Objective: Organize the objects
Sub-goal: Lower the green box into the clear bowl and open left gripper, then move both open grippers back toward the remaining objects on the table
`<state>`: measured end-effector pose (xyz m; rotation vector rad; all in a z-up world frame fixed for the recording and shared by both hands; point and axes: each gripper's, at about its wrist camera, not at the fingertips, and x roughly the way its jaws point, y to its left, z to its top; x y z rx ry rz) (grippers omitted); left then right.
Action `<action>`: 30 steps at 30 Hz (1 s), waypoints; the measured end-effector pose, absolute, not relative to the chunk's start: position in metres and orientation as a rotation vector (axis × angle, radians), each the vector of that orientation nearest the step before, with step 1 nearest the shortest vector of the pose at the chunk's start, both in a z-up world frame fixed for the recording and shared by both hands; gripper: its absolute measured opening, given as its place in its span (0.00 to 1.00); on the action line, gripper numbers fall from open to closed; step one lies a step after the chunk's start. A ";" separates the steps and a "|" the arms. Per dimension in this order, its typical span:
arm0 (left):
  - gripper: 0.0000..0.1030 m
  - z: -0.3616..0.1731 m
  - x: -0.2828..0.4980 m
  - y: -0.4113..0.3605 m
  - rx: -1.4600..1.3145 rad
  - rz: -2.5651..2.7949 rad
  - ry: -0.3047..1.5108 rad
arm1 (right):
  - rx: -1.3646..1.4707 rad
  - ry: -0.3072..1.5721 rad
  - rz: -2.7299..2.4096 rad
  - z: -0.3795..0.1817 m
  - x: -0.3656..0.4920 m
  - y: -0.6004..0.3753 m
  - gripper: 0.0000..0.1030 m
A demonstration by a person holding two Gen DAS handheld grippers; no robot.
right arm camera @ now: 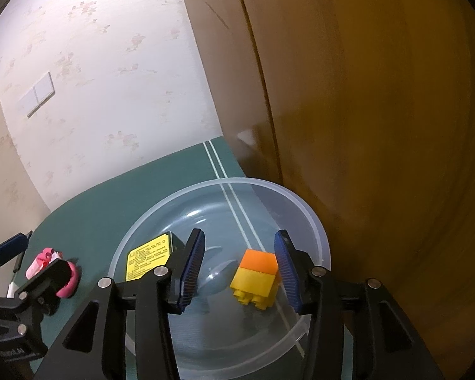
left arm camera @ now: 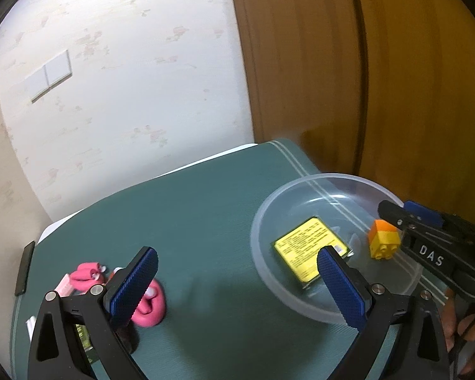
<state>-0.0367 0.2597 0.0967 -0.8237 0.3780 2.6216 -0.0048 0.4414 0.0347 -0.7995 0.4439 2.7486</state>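
A clear plastic bowl (left arm camera: 262,221) (right arm camera: 313,221) stands on the green mat. In it lie a flat yellow-labelled pack (left arm camera: 307,247) (right arm camera: 148,255) and an orange-and-yellow toy brick (left arm camera: 383,240) (right arm camera: 257,277). My right gripper (right arm camera: 240,269) is open over the bowl, with the brick between its pads, close to the right pad (right arm camera: 286,272); it also shows in the left wrist view (left arm camera: 395,218). My left gripper (left arm camera: 237,285) is open and empty above the mat, left of the bowl. A pink toy (left arm camera: 150,308) (right arm camera: 68,280) lies behind its left finger.
More small items lie at the mat's left: a pink-and-white piece (left arm camera: 85,274), a green pack (left arm camera: 84,338) partly hidden by my finger, and a black phone (left arm camera: 25,267) at the edge. A wooden door (left arm camera: 364,63) and a flowered wall (left arm camera: 126,79) stand behind.
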 end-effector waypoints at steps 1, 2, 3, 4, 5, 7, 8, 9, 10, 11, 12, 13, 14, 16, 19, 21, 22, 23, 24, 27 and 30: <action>0.99 0.097 -0.037 0.257 -0.827 2.629 0.378 | -0.798 0.438 2.753 0.034 -0.004 0.441 0.47; 0.99 0.097 -0.037 0.252 -0.832 2.639 0.376 | -0.796 0.435 2.756 0.034 -0.004 0.440 0.47; 0.99 0.097 -0.037 0.249 -0.835 2.644 0.373 | -0.794 0.435 2.763 0.034 -0.004 0.440 0.47; 0.99 0.097 -0.037 0.245 -0.840 2.652 0.367 | -0.793 0.434 2.768 0.034 -0.003 0.439 0.47; 0.99 0.097 -0.037 0.240 -0.845 2.661 0.360 | -0.789 0.430 2.774 0.034 -0.003 0.437 0.47; 0.99 0.097 -0.037 0.229 -0.856 2.681 0.339 | -0.779 0.417 2.787 0.035 -0.002 0.434 0.47; 0.99 0.096 -0.037 0.225 -0.861 2.688 0.331 | -0.777 0.412 2.792 0.035 -0.001 0.433 0.47; 0.99 0.095 -0.039 0.222 -0.867 2.696 0.323 | -0.776 0.407 2.796 0.035 -0.001 0.431 0.47; 0.99 0.095 -0.040 0.218 -0.872 2.704 0.315 | -0.778 0.399 2.800 0.035 -0.001 0.429 0.47; 0.99 0.095 -0.040 0.212 -0.879 2.715 0.304 | -0.780 0.393 2.803 0.034 -0.002 0.427 0.47; 0.99 0.094 -0.041 0.210 -0.883 2.720 0.300 | -0.783 0.388 2.806 0.034 -0.002 0.426 0.47; 0.99 0.094 -0.041 0.206 -0.889 2.727 0.296 | -0.785 0.384 2.809 0.034 -0.002 0.424 0.48; 0.99 0.093 -0.041 0.202 -0.894 2.736 0.294 | -0.784 0.380 2.809 0.033 -0.002 0.422 0.49; 0.99 0.092 -0.042 0.194 -0.901 2.753 0.289 | -0.778 0.367 2.812 0.033 -0.001 0.419 0.52; 0.99 0.092 -0.042 0.180 -0.912 2.771 0.270 | -0.773 0.354 2.812 0.033 -0.001 0.418 0.55; 0.99 0.091 -0.042 0.170 -0.925 2.785 0.246 | -0.774 0.347 2.810 0.032 -0.002 0.417 0.55; 0.99 0.090 -0.043 0.165 -0.931 2.791 0.234 | -0.774 0.344 2.808 0.032 -0.002 0.416 0.55; 0.99 0.090 -0.043 0.159 -0.937 2.797 0.221 | -0.774 0.342 2.807 0.032 -0.001 0.416 0.55; 0.99 0.090 -0.042 0.155 -0.940 2.804 0.213 | -0.773 0.338 2.805 0.031 -0.001 0.416 0.55; 0.99 0.090 -0.042 0.141 -0.947 2.823 0.193 | -0.769 0.335 2.804 0.032 -0.001 0.415 0.55; 0.99 0.089 -0.042 0.126 -0.954 2.842 0.173 | -0.764 0.325 2.795 0.032 -0.001 0.413 0.55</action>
